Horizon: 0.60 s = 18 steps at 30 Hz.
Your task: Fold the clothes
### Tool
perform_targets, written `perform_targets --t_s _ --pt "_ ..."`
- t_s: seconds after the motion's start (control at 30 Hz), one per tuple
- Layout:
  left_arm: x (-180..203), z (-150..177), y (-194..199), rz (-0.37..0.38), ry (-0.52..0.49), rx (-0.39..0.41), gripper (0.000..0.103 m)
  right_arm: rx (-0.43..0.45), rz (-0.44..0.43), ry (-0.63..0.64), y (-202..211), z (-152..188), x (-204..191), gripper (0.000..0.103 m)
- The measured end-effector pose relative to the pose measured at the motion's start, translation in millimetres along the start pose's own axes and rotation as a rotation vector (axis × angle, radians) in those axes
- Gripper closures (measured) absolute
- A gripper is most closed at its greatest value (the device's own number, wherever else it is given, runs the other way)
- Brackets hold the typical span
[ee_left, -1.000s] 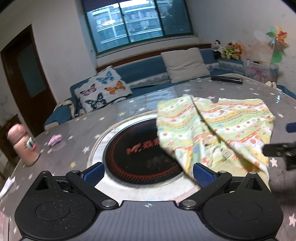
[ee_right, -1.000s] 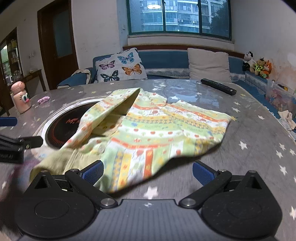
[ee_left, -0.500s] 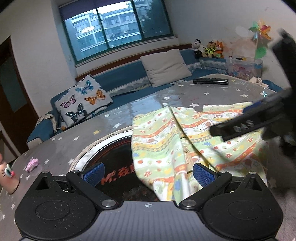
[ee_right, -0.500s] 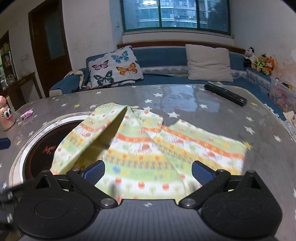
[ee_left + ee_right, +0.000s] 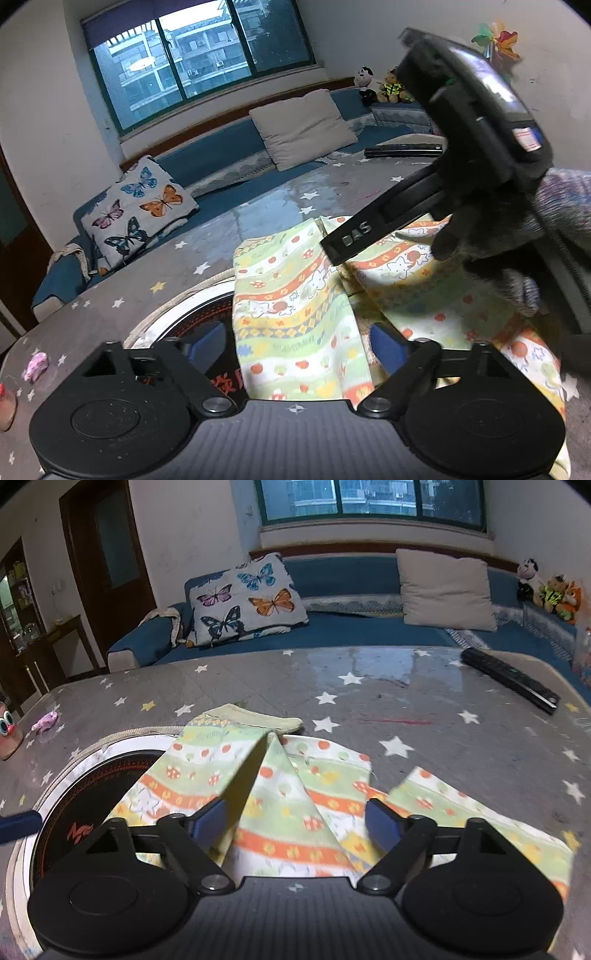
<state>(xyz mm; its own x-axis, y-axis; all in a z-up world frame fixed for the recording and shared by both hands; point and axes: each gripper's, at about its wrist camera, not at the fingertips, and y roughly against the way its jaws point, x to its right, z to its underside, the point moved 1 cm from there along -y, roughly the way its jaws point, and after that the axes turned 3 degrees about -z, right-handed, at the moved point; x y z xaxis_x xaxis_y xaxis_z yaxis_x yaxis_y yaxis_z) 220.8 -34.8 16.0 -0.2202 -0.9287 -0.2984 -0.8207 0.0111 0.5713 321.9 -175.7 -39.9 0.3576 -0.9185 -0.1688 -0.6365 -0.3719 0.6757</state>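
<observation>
A yellow-green garment with orange stripes and cartoon prints lies partly folded on the star-patterned table, one edge over the round black cooktop. My right gripper hovers low over its middle. The jaws are closing, with cloth between the blue pads but not pinched. My left gripper is over the garment's near left flap, its jaws also closing around cloth without a grip. In the left wrist view, my right gripper's black finger reaches in from the upper right, held by a gloved hand.
A black remote control lies at the table's far right. A small pink object and a pink cartoon cup sit at the far left. A blue sofa with cushions runs behind the table.
Both grippers have moved in over the garment and their jaws have narrowed. The right gripper has swung into the left wrist view, crossing above the cloth.
</observation>
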Motion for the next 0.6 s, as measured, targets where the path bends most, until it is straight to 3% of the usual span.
perform_targets --t_s 0.2,0.27,0.3,0.33,0.37,0.43,0.6 --pt "1.4 -8.6 -17.8 0.043 -0.004 -0.001 0.042 -0.030 -0.010 -0.013 -18.2 -1.8 5.0 0.055" --pt "2.2 -10.0 -21.3 0.053 -0.004 -0.002 0.058 -0.032 -0.019 -0.021 -17.4 -0.5 7.1 0.074" --pt "2.2 -9.9 -22.5 0.055 -0.003 -0.003 0.063 -0.033 -0.017 -0.025 -16.1 -0.2 7.9 0.078" --pt "2.1 -9.8 -23.7 0.058 -0.001 -0.004 0.076 -0.033 -0.013 -0.027 -14.6 -0.1 8.5 0.086" --pt "2.1 -9.7 -24.9 0.060 0.001 -0.005 0.087 -0.029 -0.011 -0.024 -11.9 0.4 9.0 0.090" --pt "1.9 -9.4 -27.0 0.063 0.005 -0.007 0.094 -0.015 -0.012 -0.018 -4.4 1.6 9.7 0.096" --pt "-17.4 -2.7 -8.8 0.006 0.070 0.014 0.100 0.038 -0.003 -0.021 22.3 4.7 12.7 0.100"
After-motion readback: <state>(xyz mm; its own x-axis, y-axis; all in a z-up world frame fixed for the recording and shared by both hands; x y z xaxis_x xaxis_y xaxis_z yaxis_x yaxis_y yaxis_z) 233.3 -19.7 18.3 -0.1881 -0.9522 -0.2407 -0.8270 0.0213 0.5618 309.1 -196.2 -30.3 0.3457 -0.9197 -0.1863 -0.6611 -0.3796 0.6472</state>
